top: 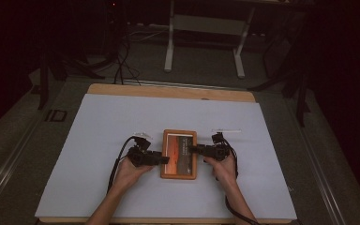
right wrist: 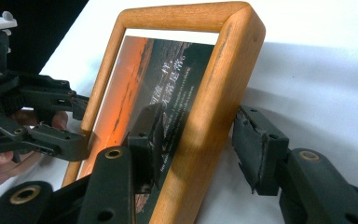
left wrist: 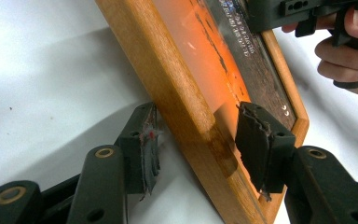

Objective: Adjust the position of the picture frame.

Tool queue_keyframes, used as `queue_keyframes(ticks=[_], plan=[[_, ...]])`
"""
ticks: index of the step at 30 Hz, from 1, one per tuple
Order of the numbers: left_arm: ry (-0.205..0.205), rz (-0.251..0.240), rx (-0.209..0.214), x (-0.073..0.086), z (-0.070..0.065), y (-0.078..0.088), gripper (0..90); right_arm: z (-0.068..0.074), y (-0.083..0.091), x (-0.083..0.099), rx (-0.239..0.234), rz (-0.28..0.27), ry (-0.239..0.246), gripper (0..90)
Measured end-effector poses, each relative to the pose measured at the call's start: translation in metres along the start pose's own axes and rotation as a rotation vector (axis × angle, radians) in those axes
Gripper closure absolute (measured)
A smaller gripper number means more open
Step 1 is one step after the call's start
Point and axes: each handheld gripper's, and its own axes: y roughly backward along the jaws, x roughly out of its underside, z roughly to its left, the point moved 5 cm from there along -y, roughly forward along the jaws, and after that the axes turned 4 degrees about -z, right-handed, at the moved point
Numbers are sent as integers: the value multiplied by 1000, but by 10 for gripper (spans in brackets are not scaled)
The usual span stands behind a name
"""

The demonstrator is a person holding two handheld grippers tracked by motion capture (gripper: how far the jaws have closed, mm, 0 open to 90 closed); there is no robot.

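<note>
Claws (top: 165, 160) (top: 193, 149) straddle frame (top: 179, 169) edges, w/ gaps.

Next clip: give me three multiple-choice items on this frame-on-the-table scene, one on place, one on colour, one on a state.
1. Where does the picture frame lie?
A. between the two grippers
B. at the table's far left corner
C. on the floor

2. What colour is the sheet under it?
A. red
B. white
C. black

3. How do the left gripper jaws stand?
A. shut beside the frame
B. open astride its wooden edge
C. shut on a cable

A: it lies between the left gripper and right gripper.
B: the sheet is pale white.
B: gaps show beside both pads.
</note>
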Motion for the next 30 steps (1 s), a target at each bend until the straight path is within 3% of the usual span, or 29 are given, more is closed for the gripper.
queue_keyframes(ticks=[3,8,14,24,28,30], plan=[[-34,5,-32,1,-4,0,463,2,2,1,21,-2,36,514],[-53,-1,-58,3,-6,3,444,3,10,2,52,-17,79,451],[-62,-91,-112,-1,-6,25,441,5,26,1,125,-48,142,385],[-177,-181,-236,1,-18,50,443,17,46,-1,195,-82,267,356],[-211,-213,-254,3,-25,55,442,21,46,-1,232,-76,306,362],[-215,-231,-242,4,-29,57,439,22,47,-1,232,-74,318,426]])
